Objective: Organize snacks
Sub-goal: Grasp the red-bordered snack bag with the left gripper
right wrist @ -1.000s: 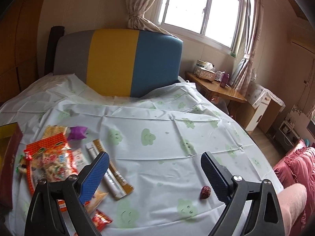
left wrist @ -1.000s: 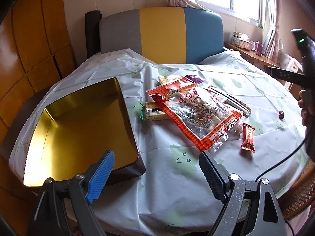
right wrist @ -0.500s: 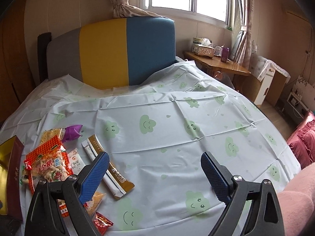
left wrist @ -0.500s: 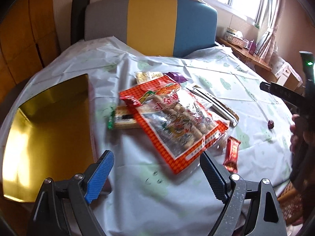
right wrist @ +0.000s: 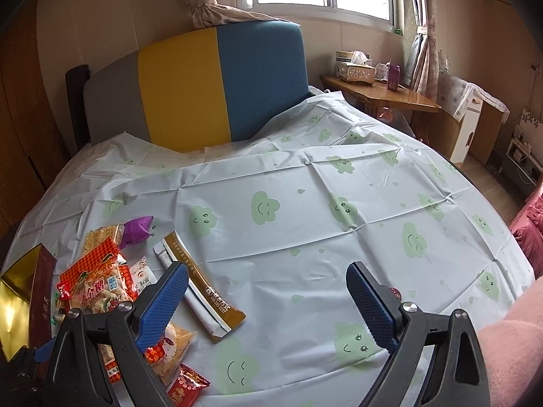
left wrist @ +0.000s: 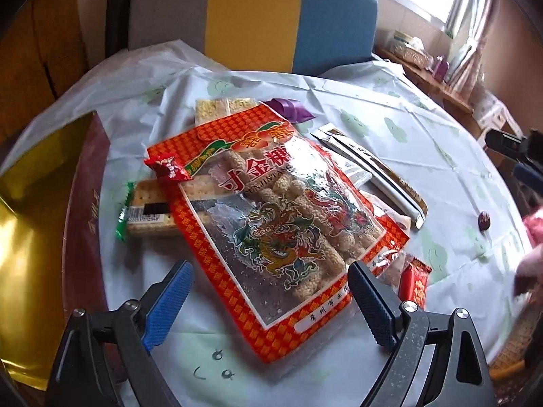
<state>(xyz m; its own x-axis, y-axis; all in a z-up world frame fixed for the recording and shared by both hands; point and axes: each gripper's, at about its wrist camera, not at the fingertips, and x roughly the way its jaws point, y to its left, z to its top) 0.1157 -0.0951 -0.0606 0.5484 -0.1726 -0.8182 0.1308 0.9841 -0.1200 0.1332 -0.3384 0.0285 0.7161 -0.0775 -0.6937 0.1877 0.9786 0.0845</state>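
A large red-orange snack bag (left wrist: 278,224) with a dragon print lies on the table on top of other snacks. My left gripper (left wrist: 268,291) is open, its fingers on either side of the bag's near end. An open gold-lined tin box (left wrist: 37,237) stands to the left. A cracker pack (left wrist: 149,213), a small red candy (left wrist: 168,167), a purple wrapper (left wrist: 288,108), brown-and-white stick packs (left wrist: 373,176) and a red candy bar (left wrist: 415,279) lie around the bag. My right gripper (right wrist: 268,298) is open and empty over bare tablecloth, right of the snack pile (right wrist: 98,285).
A dark round sweet (left wrist: 483,221) lies alone at the right of the table. A white cloth with green clouds (right wrist: 305,203) covers the round table. A grey, yellow and blue chair back (right wrist: 203,84) stands behind it. A wooden side table (right wrist: 380,91) is at far right.
My left gripper has moved forward and right, from beside the tin box to astride the big snack bag. My right gripper has swung a little to the right; the dark sweet is now behind its right finger.
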